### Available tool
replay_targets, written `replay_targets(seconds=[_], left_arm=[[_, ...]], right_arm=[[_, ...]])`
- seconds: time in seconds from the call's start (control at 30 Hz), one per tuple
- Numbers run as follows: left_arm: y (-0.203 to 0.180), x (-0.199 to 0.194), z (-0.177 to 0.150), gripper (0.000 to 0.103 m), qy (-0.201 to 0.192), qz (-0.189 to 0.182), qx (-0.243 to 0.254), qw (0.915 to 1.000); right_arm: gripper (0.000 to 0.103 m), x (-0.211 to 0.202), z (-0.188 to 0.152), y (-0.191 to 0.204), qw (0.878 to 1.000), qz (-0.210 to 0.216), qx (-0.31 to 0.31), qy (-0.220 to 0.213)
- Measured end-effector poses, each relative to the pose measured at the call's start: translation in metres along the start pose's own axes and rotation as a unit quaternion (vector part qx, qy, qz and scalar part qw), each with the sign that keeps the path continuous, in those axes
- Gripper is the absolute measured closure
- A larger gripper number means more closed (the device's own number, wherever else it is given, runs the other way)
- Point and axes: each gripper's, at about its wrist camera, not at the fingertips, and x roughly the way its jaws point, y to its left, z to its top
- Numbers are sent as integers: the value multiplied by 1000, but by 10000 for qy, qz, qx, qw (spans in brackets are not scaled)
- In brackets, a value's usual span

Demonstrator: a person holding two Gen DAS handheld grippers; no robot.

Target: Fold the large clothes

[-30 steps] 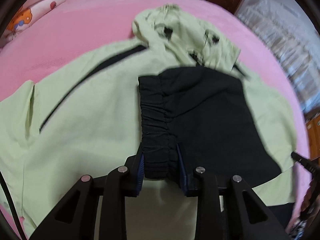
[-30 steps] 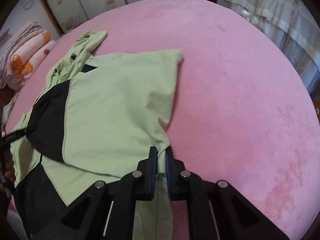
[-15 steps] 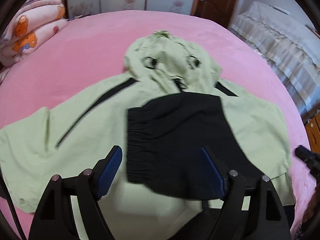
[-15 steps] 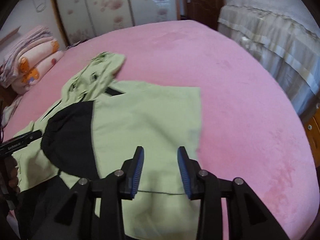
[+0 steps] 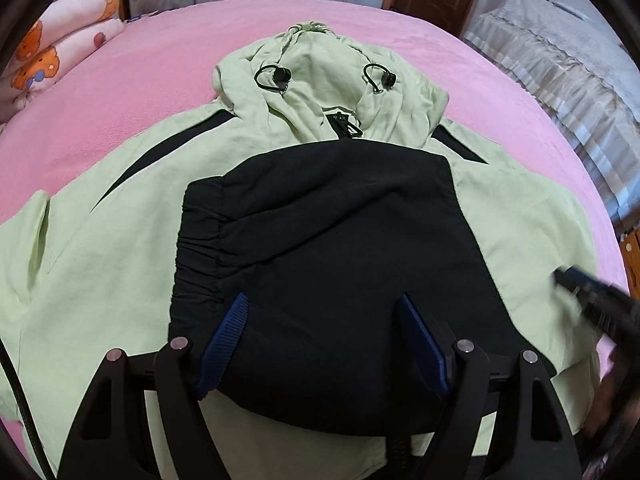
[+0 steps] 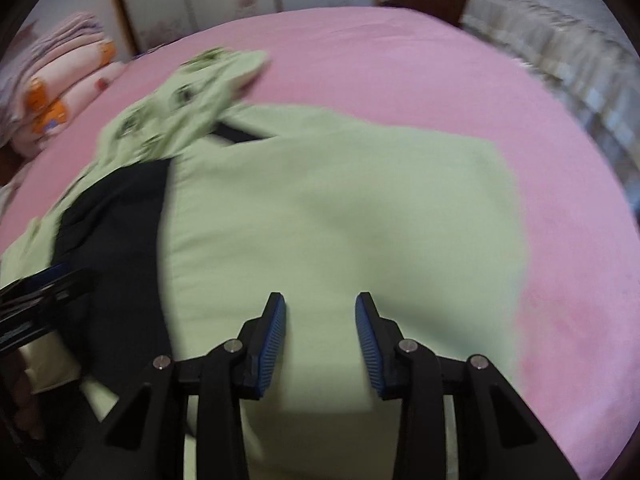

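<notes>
— Blue-padded jaws first: what is the status of each gripper?

— Left gripper: jaws spread wide, holding nothing, poised above the black sleeve that lies folded across the chest. Right gripper: jaws likewise apart and unloaded, over the pale green panel folded in from the other side.

— Location of the garment?

— The green hooded jacket lies flat on the pink bedspread, hood at the far end, drawcord toggles visible. A stack of folded blankets sits at the bed's far left corner.

— Step in hand?

— By judgement, both sleeves are folded in and set down; the lengthwise fold remains.

— Requirement for the next move?

— Probably lower each gripper to the near hem, one at each corner, close on the fabric, then carry the hem toward the hood. Keep the sleeves flat; the right-wrist view is blurred, so hem position there cannot be confirmed.
</notes>
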Motion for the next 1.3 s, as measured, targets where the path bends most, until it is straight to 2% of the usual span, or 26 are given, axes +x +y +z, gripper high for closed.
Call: replay_targets(seconds=[0.07, 0.17, 0.27, 0.43, 0.6, 0.93, 1.13, 1.3], left_arm=[[4, 1, 0, 26, -7, -40, 23, 10000], [5, 0, -2, 26, -21, 11, 28, 10000], [2, 1, -3, 26, -30, 103, 56, 9999], [-3, 2, -2, 26, -13, 177, 84, 9998], [-1, 0, 0, 26, 31, 115, -17, 9999], [-8, -23, -6, 26, 54, -2, -83, 10000], [-18, -42, -22, 26, 55, -9, -38, 10000], [-21, -61, -47, 26, 157, -76, -40, 9998]], right_arm=[[77, 4, 2, -33, 9994, -80, 325, 60], [75, 7, 2, -63, 9964, -566, 634, 73], [75, 6, 0, -79, 9952, -377, 890, 119], [75, 1, -1, -67, 9956, -506, 782, 45], [75, -16, -16, -75, 9940, -522, 962, 82], [75, -53, -33, -61, 9903, -254, 1362, -126], [75, -74, -55, -39, 9923, -147, 1219, -134], [75, -85, -80, -18, 9944, 96, 1053, 83]])
